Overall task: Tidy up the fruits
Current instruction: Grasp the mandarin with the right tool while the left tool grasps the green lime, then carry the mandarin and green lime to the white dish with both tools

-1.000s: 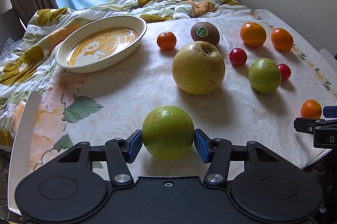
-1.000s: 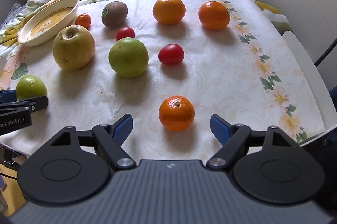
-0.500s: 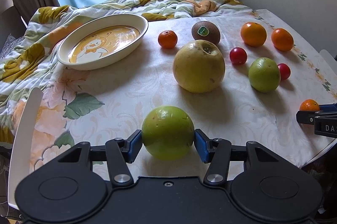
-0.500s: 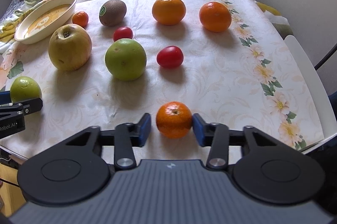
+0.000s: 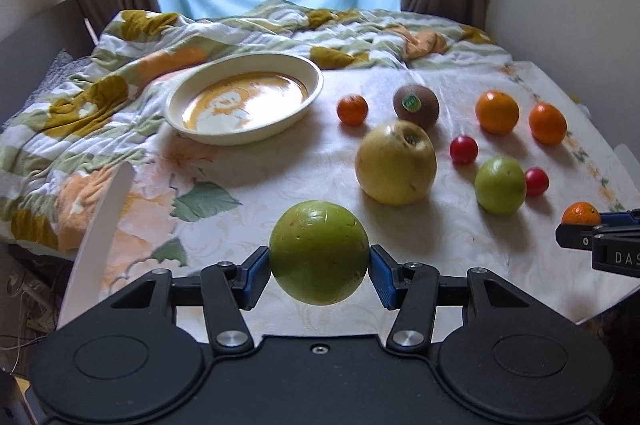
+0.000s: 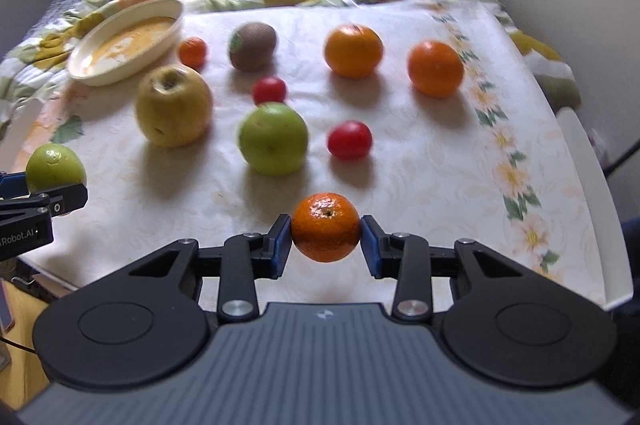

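- We see the left gripper (image 5: 319, 275) clamped on a green apple (image 5: 319, 251), as a second ago; it has since lifted the apple off the tablecloth (image 5: 280, 181).
- The right gripper (image 6: 325, 245), wide open a second ago, is now closed on a small mandarin (image 6: 325, 227) that sat ahead of its fingers.
- Ahead and left of the apple lies the cream dish (image 5: 244, 101).
- A yellow apple (image 5: 395, 162) rests ahead, slightly right.

Black claw (image 5: 319, 267), blue pads (image 5: 256, 275), silver screws (image 5: 234, 337)
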`<state>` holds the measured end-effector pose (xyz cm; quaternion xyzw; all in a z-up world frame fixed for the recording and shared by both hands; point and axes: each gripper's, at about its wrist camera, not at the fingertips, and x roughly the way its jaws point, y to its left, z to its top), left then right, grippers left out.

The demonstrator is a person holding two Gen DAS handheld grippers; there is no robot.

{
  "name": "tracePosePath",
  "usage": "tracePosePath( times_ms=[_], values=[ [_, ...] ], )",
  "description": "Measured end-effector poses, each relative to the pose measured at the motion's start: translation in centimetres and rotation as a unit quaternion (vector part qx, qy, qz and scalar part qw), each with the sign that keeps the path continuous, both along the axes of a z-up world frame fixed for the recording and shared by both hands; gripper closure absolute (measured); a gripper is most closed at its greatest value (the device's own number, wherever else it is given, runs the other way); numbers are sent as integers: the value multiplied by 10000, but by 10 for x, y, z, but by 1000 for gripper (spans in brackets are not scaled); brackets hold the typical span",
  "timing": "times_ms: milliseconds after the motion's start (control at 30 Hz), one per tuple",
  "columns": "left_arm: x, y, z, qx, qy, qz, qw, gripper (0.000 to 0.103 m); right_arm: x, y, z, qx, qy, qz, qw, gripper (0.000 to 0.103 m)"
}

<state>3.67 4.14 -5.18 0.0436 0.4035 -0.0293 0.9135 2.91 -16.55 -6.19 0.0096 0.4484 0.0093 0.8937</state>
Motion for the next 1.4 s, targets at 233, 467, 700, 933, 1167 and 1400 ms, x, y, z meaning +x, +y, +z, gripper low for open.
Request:
tracePosePath(
  times_ms=[233, 467, 700, 933, 1167, 1400],
  values=[
    [-8, 5, 40, -44, -303, 487, 9983, 46, 4, 9, 38, 62, -304, 776, 9965, 51],
    [-3, 12, 71, 6, -608, 902, 9941, 46, 23, 18, 73, 39, -641, 1591, 9852, 51],
    [28, 30, 84, -119, -555, 1177, 9914, 46, 64, 37, 90, -2, -612, 1974, 9784, 51],
    [76, 52, 79, -266, -435, 1151, 9921, 46, 112, 66, 95, 27, -602, 2001, 9779, 51],
    [133, 73, 70, -238, -338, 1017, 9940, 46, 167, 104, 90, -71, -682, 2177, 9736, 51],
    [192, 94, 52, -357, -68, 853, 9957, 46, 224, 136, 77, 106, -560, 2285, 9719, 51]
  ],
)
